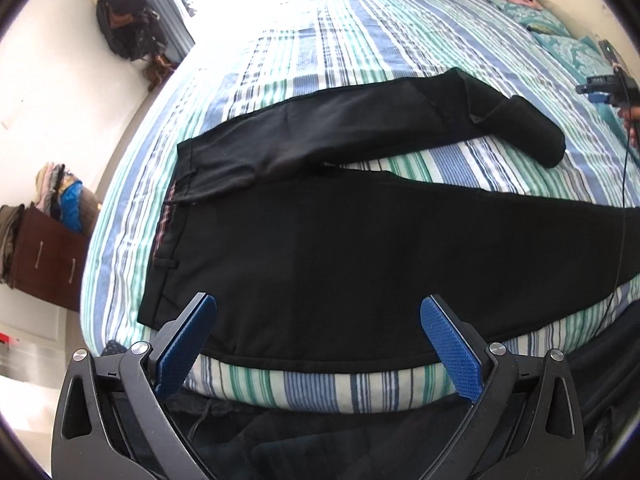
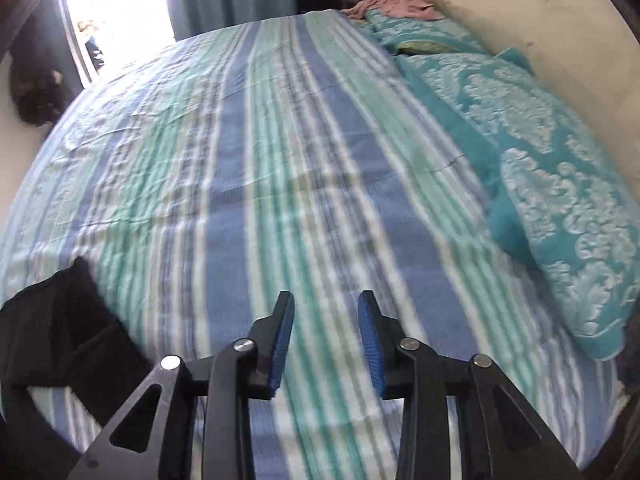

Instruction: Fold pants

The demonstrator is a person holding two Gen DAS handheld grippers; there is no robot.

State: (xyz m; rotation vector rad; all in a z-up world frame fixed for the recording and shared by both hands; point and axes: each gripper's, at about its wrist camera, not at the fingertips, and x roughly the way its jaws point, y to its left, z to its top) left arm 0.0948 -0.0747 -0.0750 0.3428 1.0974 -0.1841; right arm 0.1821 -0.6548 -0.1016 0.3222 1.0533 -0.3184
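The black pants (image 1: 320,240) lie spread on the striped bed (image 1: 360,40), just ahead of the left gripper (image 1: 318,312), whose fingers stand wide apart and hold nothing. The waistband, with its belt loops, lies beyond the left finger; the legs run away past the right finger. The nearer leg lies flat. The farther leg lies at an angle to it, with a strip of sheet showing between them, and its cuff end is turned back on itself in a soft roll. Judged from this, the folding is barely begun: the legs are not yet laid one on the other, and the lengthwise folds are all left to do.

The right gripper (image 2: 326,308) is over bare sheet, its fingers partly spread with nothing between them; only a corner of the pants shows far off beside its left finger. A teal patterned pillow (image 2: 560,200) lies beyond its right finger.

The pants look like a smooth, thin, matte weave, limp enough to crease flat. The sheet is slightly crinkled cotton in blue, green and white stripes. The blue finger pads (image 1: 452,352) are finely ribbed.
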